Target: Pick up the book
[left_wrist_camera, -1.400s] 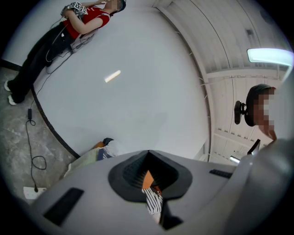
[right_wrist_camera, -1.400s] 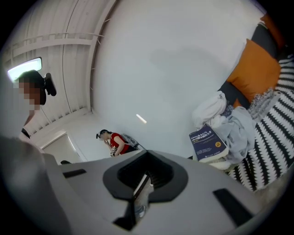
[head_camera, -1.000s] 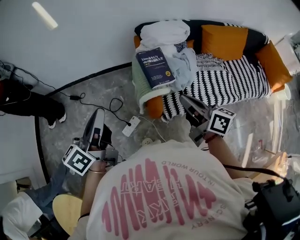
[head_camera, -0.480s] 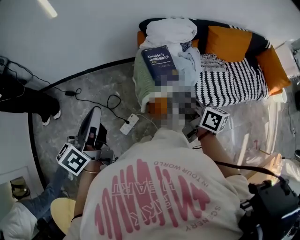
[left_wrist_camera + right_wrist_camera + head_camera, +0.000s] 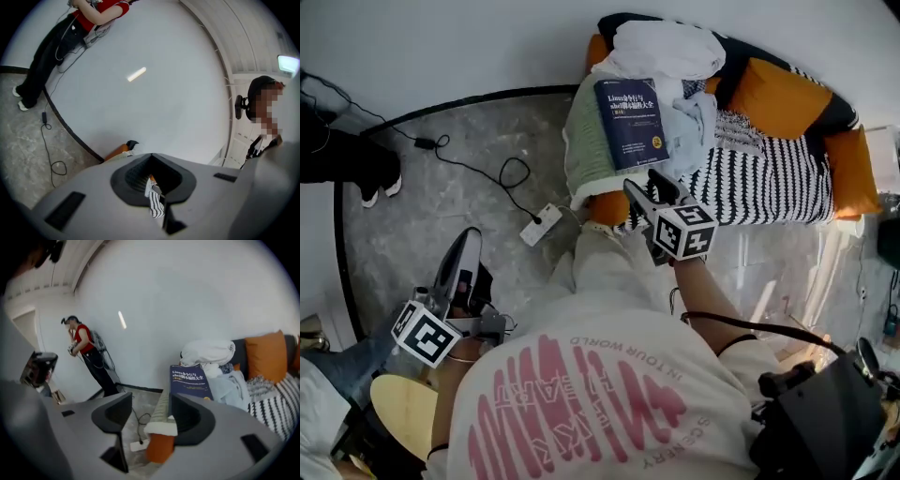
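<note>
Book (image 5: 631, 122) with its dark blue cover lies face up at the end of the sofa (image 5: 769, 178), resting partly on a folded green blanket (image 5: 584, 141) and partly on a pale blue garment (image 5: 692, 127), with a white bundle (image 5: 661, 49) of cloth just behind it.

My right gripper (image 5: 645, 185) points toward the book from the near side. In the head view its tips sit near the book's lower edge, apart from it. Its 2 jaws are opening, with a clear gap and nothing pressed between them. In the right gripper view (image 5: 151, 414) the book (image 5: 190, 380) stands beyond the jaws, just above the right-hand one and a little to the right of the gap. Through the gap I see only the cream-edged end of the blanket (image 5: 161, 420) and the orange cushion (image 5: 159, 446) below it, both farther off.

My left gripper (image 5: 472, 239) hangs low at my left side above the grey floor (image 5: 441, 206), well apart from the book, beyond the white power strip (image 5: 540, 225). In the left gripper view (image 5: 152, 178) its 2 jaws are closed together and hold nothing.
</note>
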The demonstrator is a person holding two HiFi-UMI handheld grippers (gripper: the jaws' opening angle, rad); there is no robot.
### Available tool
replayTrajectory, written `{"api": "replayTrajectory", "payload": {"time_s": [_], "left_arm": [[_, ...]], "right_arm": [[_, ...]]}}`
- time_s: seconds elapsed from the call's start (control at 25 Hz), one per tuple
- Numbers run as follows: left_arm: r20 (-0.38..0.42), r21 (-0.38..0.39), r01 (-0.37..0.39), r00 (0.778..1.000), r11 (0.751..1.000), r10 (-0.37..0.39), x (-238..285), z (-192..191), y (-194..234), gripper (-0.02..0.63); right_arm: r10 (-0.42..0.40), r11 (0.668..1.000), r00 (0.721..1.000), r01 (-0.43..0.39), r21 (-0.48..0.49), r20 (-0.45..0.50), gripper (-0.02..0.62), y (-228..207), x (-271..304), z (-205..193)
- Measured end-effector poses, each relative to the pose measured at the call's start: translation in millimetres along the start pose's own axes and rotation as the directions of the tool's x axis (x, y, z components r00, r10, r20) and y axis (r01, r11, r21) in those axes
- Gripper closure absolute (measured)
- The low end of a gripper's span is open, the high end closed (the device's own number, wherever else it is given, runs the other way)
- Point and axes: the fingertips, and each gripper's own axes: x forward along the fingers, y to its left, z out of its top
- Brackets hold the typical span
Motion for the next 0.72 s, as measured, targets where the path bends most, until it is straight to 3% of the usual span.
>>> {"api": "replayTrajectory", "payload": {"time_s": [0.12, 0.28, 0.44, 0.6, 0.64, 0.72], "left_arm": [[0.0, -0.015, -0.074, 0.997, 0.997, 0.074, -7, -3, 14, 0.597], [-0.022, -0.039, -0.162, 0.987, 0.986, 0.161, -1, -12, 32, 0.597], [-0.064, -0.033, -0.243, 0.969, 0.969, 0.241, 4, -30, 45, 0.597], [-0.091, -0.034, -0.272, 0.959, 0.962, 0.268, 22, -44, 55, 0.598], [-0.097, -0.039, -0.272, 0.959, 0.961, 0.267, 25, -44, 55, 0.597], [-0.114, -0.052, -0.266, 0.959, 0.963, 0.258, 29, -45, 53, 0.597]], "right_arm": [[-0.166, 0.965, 0.984, 0.149, -0.217, -0.061, 0.306, -25, 35, -20], [-0.347, 0.857, 0.933, 0.272, -0.437, -0.1, 0.296, -58, 82, -41], [-0.459, 0.751, 0.881, 0.319, -0.577, -0.11, 0.294, -75, 117, -67], [-0.493, 0.648, 0.868, 0.326, -0.688, -0.053, 0.272, -79, 137, -80], [-0.507, 0.636, 0.861, 0.338, -0.694, -0.045, 0.272, -77, 136, -79], [-0.539, 0.649, 0.841, 0.378, -0.661, -0.048, 0.272, -73, 132, -78]]}}
